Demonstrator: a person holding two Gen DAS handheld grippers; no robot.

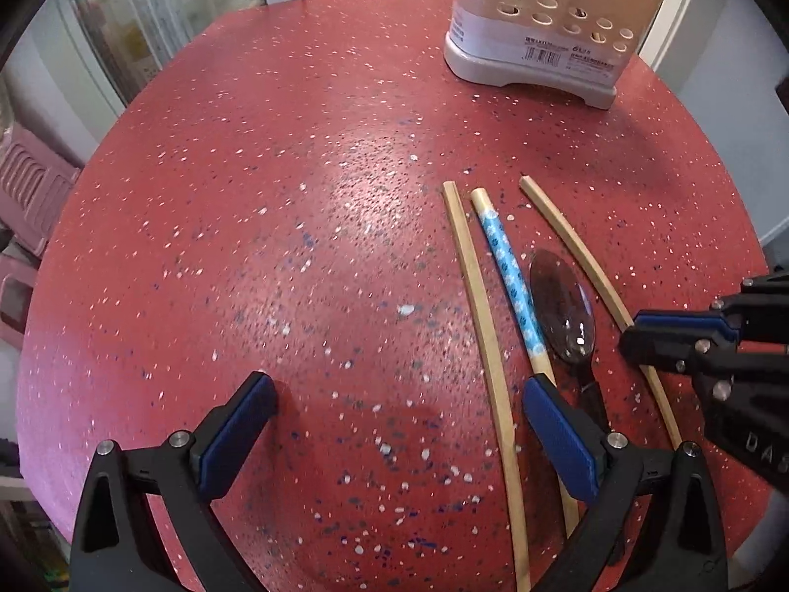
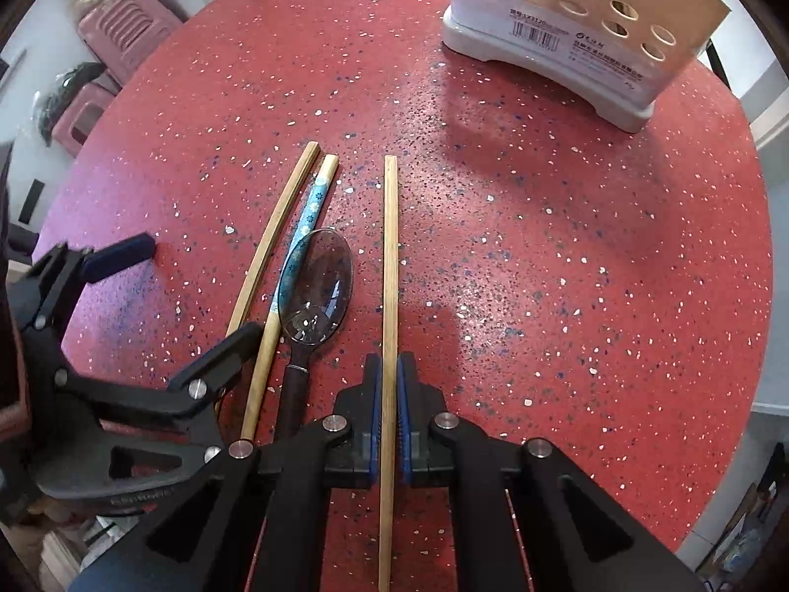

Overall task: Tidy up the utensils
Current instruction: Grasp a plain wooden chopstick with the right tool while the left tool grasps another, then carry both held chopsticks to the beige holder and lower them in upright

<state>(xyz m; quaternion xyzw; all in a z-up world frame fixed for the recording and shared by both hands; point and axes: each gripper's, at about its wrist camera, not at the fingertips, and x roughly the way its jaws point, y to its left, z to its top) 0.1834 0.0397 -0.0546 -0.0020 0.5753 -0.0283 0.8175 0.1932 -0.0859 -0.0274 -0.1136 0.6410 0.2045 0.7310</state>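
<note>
On the red speckled table (image 1: 296,197) lie a plain bamboo chopstick (image 1: 481,306), a blue-patterned chopstick (image 1: 510,276), a steel spoon (image 1: 562,306) and another plain chopstick (image 1: 587,266). My right gripper (image 2: 389,370) is shut on that right-hand plain chopstick (image 2: 390,246), low at the table; it also shows in the left wrist view (image 1: 636,333). My left gripper (image 1: 394,394) is open and empty over the table; its right finger (image 1: 557,424) is over the blue-patterned chopstick's thin end. It also shows in the right wrist view (image 2: 197,286).
A white utensil holder (image 1: 537,44) with round holes stands at the table's far right, also in the right wrist view (image 2: 567,34). Pink plastic stools (image 2: 118,24) stand beyond the table's left edge.
</note>
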